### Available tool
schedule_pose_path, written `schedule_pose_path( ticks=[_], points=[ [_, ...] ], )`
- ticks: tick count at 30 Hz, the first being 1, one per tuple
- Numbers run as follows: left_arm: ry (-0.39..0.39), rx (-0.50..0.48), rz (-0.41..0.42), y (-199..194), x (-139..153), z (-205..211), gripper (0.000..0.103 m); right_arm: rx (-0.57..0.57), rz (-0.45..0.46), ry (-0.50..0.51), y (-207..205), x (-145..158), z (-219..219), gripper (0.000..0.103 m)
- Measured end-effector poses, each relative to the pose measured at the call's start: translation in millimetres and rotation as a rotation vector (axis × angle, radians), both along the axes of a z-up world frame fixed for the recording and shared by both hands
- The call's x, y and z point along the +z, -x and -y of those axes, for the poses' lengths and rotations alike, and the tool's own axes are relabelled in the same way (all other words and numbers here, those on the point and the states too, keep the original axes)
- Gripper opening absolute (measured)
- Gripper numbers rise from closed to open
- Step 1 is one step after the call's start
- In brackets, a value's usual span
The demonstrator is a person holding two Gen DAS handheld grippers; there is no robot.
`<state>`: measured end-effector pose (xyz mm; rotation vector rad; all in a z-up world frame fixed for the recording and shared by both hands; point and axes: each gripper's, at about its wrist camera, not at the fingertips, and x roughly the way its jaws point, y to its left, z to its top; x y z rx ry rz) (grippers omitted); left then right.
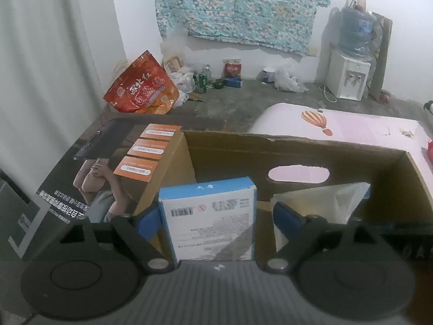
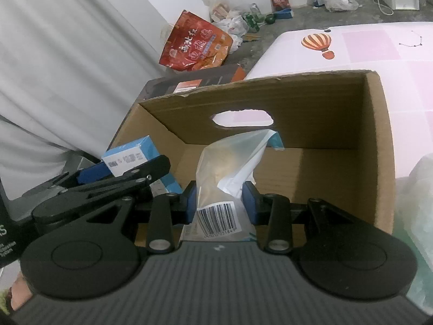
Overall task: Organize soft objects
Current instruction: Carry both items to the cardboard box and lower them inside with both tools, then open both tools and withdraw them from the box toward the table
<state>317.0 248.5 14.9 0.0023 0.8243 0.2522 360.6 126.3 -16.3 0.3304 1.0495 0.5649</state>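
L gripper (image 1: 213, 219): jaws wide, blue-white pack (image 1: 208, 216) betw. them, grip unclear | R gripper (image 2: 220, 203): closed on clear plastic bag (image 2: 232, 168) | both over cardboard box (image 2: 379, 140) near edge, floor looks bare | progress: est. early, nothing dropped yet

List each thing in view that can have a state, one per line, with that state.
Left gripper: open, blue and white box between its fingers.
Right gripper: shut on plastic bag.
Blue and white box: upright, over the cardboard box's left part.
Plastic bag: crumpled, held above the box opening.
Cardboard box: open-topped, floor bare.
Red snack bag: slumped on the floor.
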Motion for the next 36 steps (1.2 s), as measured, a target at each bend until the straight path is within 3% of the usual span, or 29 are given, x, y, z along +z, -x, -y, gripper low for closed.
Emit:
schedule_pose_path(
  ticks=[5, 14, 20, 27, 29, 31, 36],
  points=[
    [0.006, 0.000, -0.001, 1, 4, -1, 0.092, -0.007, 0.004, 0.008, -2, 1, 0, 0.035],
    [0.131, 0.039, 0.034, 10, 16, -17, 0.096, -0.038, -0.004, 0.017, -4, 0, 2, 0.035],
    [0.143, 0.050, 0.060, 20, 22, -18, 0.099, -0.057, -0.045, 0.027, -14, -8, -14, 0.035],
    [0.146, 0.067, 0.055, 25, 21, -22, 0.100, -0.085, -0.107, 0.007, -23, -36, -32, 0.036],
    [0.148, 0.069, 0.054, 27, 21, -22, 0.100, -0.092, -0.133, -0.013, -24, -43, -32, 0.044],
    [0.153, 0.069, 0.054, 29, 22, -22, 0.100, -0.097, -0.170, -0.047, -24, -49, -30, 0.063],
    [0.158, 0.069, 0.061, 34, 22, -22, 0.100, -0.104, -0.174, -0.061, -19, -47, -27, 0.083]
  ],
)
